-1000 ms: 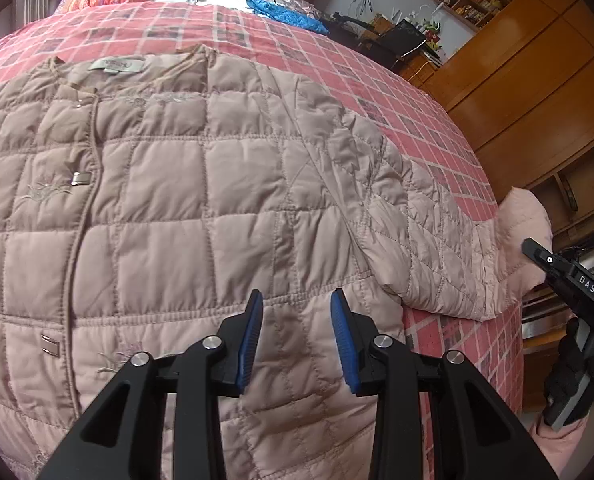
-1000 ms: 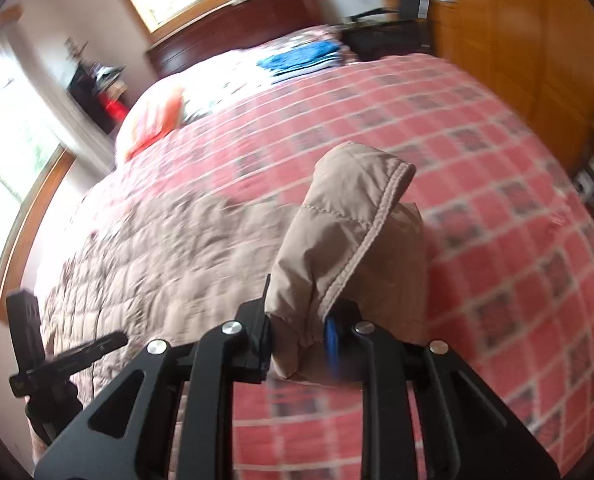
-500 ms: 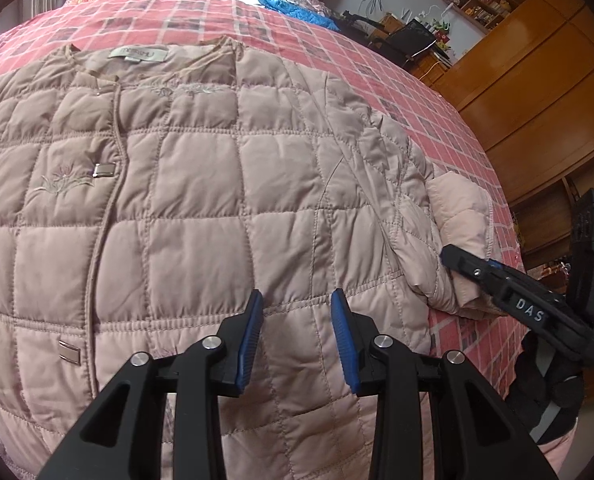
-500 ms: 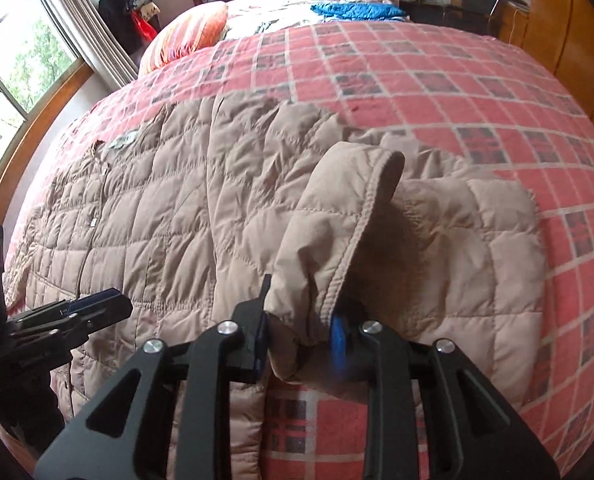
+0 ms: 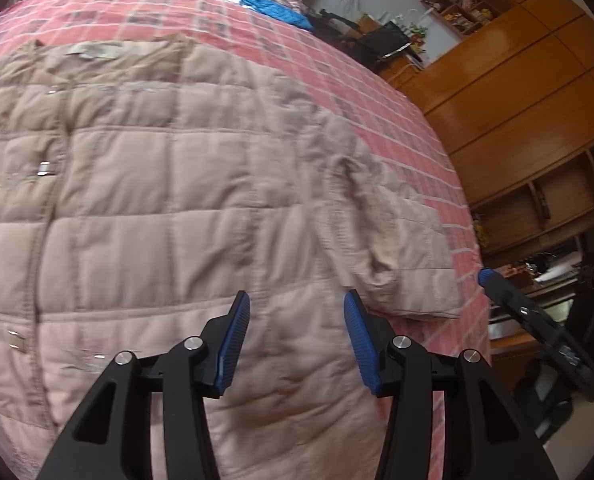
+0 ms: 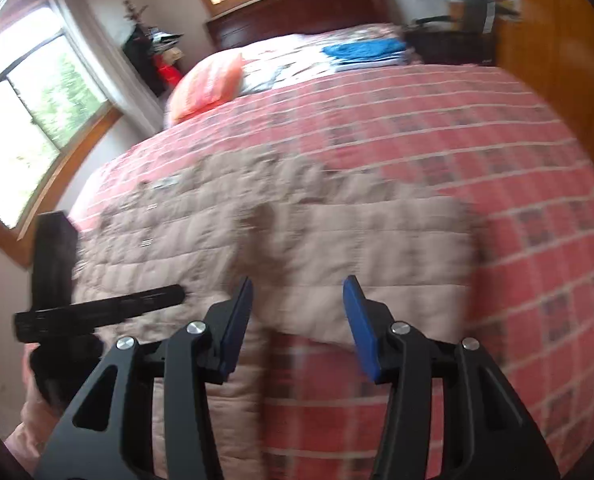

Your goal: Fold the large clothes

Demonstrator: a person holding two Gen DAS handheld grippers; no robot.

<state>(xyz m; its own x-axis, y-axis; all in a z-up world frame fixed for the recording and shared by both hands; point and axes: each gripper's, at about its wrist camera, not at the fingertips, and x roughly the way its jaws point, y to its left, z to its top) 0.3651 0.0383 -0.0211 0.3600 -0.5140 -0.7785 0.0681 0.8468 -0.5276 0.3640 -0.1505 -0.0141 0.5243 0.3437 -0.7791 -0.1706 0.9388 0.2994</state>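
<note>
A beige quilted jacket (image 5: pixel 157 184) lies face up on the red checked bedspread (image 5: pixel 377 92), collar at the far end. Its right sleeve (image 5: pixel 401 264) is folded back beside the body. My left gripper (image 5: pixel 297 312) hovers open above the jacket's lower front, nothing between its blue pads. In the right wrist view the jacket (image 6: pixel 297 240) shows blurred, the folded sleeve (image 6: pixel 397 248) lying on the bed. My right gripper (image 6: pixel 299 300) is open over the sleeve's near edge, holding nothing. The right gripper (image 5: pixel 537 328) also appears in the left wrist view, at the bed's right edge.
An orange pillow (image 6: pixel 209 84) and folded blue cloth (image 6: pixel 365 50) lie at the head of the bed. Wooden wardrobes and shelves (image 5: pixel 537 100) stand along the right side. Windows (image 6: pixel 45 120) are on the left wall. The left gripper (image 6: pixel 97 312) shows at the left.
My right gripper carried the sleeve cuff in toward the jacket body, then opened and let it drop; it has drawn back. The left gripper opened wider and both views are blurred by motion.
</note>
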